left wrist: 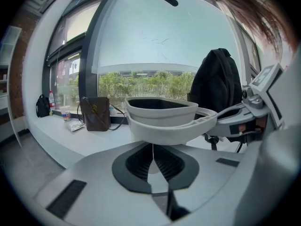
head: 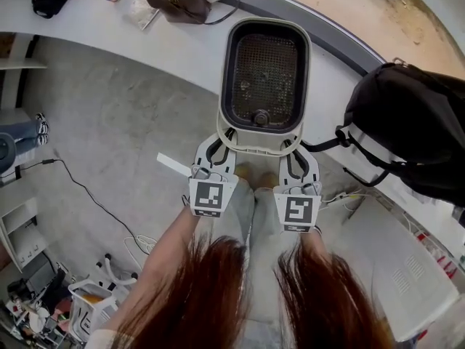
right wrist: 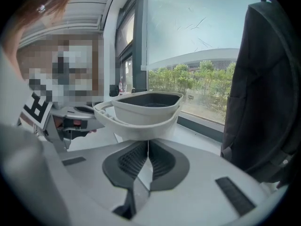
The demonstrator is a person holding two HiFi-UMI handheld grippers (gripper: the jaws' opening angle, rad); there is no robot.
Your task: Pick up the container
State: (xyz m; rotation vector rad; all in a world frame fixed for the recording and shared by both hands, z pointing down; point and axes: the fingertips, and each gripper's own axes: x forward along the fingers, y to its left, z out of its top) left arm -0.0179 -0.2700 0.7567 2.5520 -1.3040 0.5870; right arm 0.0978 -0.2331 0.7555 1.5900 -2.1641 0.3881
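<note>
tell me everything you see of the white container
The container is an off-white, plastic-looking tub with rounded corners, a dark mesh floor, a round knob at its near end and a flange round its rim. It is level over the counter; whether it rests there is unclear. The left gripper and right gripper are shut on its near flange.

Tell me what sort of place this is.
Probably an office or lab workspace, indoors by a large window: a long white counter runs under the glass with a brown bag and a black backpack on it, and cables trail over the concrete floor.
</note>
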